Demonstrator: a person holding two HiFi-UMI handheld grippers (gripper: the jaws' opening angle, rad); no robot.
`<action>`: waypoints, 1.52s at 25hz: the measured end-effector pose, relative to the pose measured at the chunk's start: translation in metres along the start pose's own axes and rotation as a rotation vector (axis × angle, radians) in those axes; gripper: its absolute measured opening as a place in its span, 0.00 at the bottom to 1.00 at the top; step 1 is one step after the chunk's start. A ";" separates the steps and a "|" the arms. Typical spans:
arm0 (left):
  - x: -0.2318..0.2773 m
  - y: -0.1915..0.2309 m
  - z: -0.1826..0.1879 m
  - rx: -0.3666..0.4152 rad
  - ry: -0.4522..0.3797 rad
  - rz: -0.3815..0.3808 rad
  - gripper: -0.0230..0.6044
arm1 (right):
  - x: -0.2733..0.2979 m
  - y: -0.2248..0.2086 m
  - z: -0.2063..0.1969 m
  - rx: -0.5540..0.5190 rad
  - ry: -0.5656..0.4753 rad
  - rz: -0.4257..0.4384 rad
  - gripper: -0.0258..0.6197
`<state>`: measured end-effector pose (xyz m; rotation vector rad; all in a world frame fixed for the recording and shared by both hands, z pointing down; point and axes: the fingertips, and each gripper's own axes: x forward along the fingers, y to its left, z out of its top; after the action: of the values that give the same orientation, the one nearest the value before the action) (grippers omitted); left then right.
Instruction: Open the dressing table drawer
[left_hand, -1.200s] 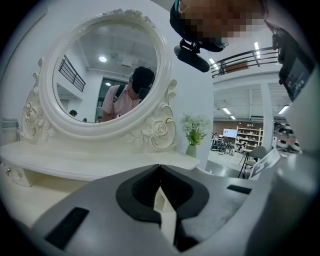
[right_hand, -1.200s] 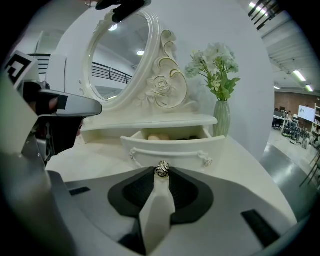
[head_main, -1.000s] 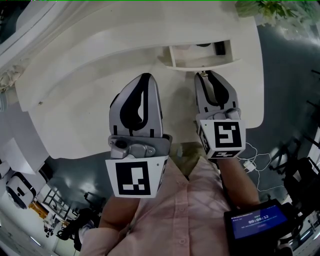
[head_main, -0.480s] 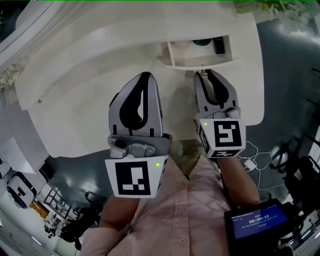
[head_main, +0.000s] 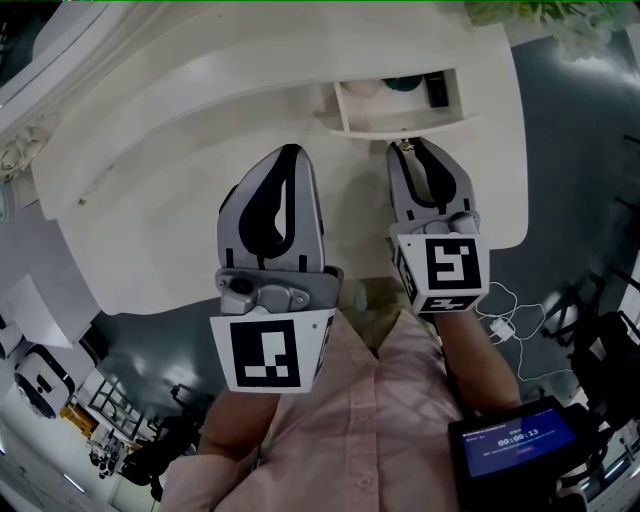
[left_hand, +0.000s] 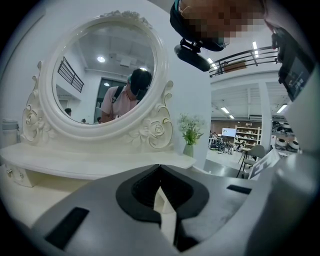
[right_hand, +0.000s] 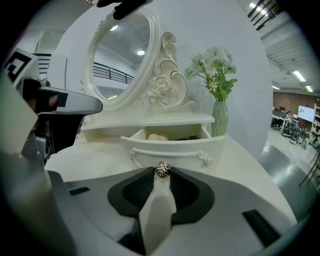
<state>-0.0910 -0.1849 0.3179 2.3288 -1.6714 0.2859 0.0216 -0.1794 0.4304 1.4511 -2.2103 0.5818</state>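
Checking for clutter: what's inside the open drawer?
The drawer holds a pale rounded thing at left, a dark greenish thing in the middle and a black thing at right. Its front wall covers their lower parts and most of the bottom.

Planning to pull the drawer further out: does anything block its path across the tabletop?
Nothing visible does: the tabletop ahead of the drawer is bare, with only the right gripper there, shut on its knob.

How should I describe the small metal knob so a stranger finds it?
Find the white dressing table with the oval mirror. Beside the green vase, its white drawer stands open. The round silvery knob in the right gripper is the only shiny spot on its front.
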 end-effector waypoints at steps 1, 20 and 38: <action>-0.001 0.000 0.001 0.002 -0.003 0.001 0.07 | 0.000 0.001 0.000 0.001 0.000 0.005 0.20; -0.067 -0.067 0.061 0.065 -0.146 0.030 0.07 | -0.110 0.008 0.076 -0.014 -0.261 0.054 0.25; -0.110 -0.109 0.126 0.155 -0.290 0.106 0.07 | -0.218 0.015 0.172 -0.144 -0.563 0.077 0.08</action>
<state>-0.0217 -0.0935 0.1546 2.4960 -1.9758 0.1041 0.0647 -0.1084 0.1651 1.5992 -2.6708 0.0235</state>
